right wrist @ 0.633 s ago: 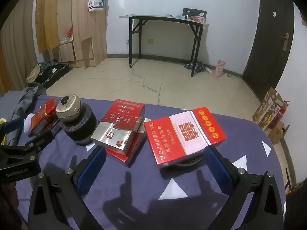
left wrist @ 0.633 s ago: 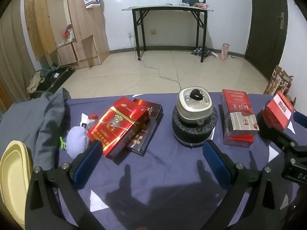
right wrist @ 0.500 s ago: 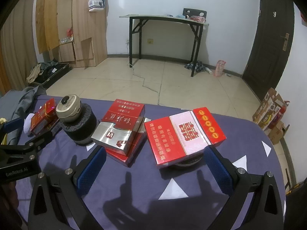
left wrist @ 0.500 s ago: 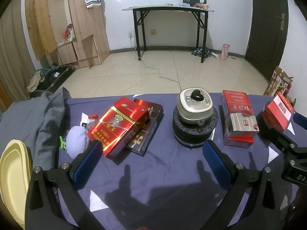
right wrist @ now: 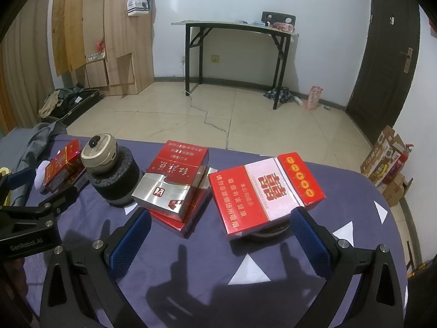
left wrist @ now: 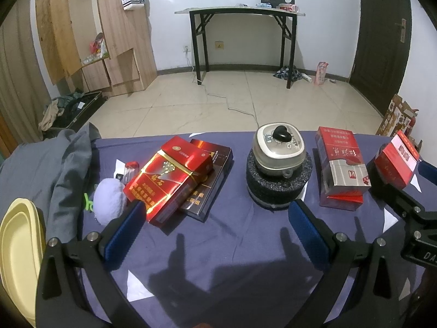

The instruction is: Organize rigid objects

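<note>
**Both grippers wide over a crowded purple table**

The table (left wrist: 232,246), under a purple cloth with white triangles, carries everything. Its near half is bare cloth beneath both grippers; the things sit in a row toward the far edge.

A grey garment (left wrist: 52,169) drapes the left end, with stacked yellow trays (left wrist: 16,235) at the near left corner.

Right of the garment, a red-gold carton (left wrist: 169,175) lies tilted on a dark brown carton (left wrist: 210,180). Mid-table, a black foam ring (left wrist: 278,188) holds a small silver cooker toy (left wrist: 278,147). Just right of it, a red-silver carton (right wrist: 174,177) rests on another red carton (right wrist: 191,213). Nearest the right end, a red-pink carton (right wrist: 267,191) sits tilted on a dark round thing, with open cloth between it and the right edge.

A white puff (left wrist: 109,202) touches the red-gold carton's near left corner; a small red-capped jar (left wrist: 131,169) stands behind it.

The left gripper (left wrist: 215,216) hovers with fingers spread wide, holding nothing, its left pad (left wrist: 125,229) just beside the red-gold carton. The right gripper (right wrist: 221,227) is equally wide and empty, its pads flanking the near ends of the two right cartons.
</note>
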Action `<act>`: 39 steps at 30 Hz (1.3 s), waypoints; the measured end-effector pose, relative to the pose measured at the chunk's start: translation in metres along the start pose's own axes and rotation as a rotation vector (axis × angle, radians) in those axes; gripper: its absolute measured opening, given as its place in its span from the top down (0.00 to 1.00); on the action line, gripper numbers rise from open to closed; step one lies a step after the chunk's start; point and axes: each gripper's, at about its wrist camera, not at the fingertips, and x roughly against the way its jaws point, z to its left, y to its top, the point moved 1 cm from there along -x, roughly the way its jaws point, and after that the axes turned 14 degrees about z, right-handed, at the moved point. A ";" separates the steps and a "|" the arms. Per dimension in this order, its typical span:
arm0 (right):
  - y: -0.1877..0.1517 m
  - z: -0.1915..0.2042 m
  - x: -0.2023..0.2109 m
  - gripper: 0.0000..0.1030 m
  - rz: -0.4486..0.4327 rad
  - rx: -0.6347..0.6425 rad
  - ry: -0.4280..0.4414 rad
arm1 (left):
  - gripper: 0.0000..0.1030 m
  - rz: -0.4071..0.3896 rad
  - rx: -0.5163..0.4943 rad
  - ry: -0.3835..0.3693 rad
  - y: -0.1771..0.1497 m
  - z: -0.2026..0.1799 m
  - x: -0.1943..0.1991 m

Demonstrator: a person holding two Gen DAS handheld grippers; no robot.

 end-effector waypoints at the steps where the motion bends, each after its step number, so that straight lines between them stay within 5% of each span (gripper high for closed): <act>1: 0.000 0.000 -0.001 0.01 0.001 0.001 0.000 | 0.00 0.001 0.000 0.000 0.000 0.000 0.000; 39: -0.003 0.002 -0.002 0.01 0.001 0.009 0.000 | 0.00 0.004 -0.004 0.004 0.000 -0.001 0.000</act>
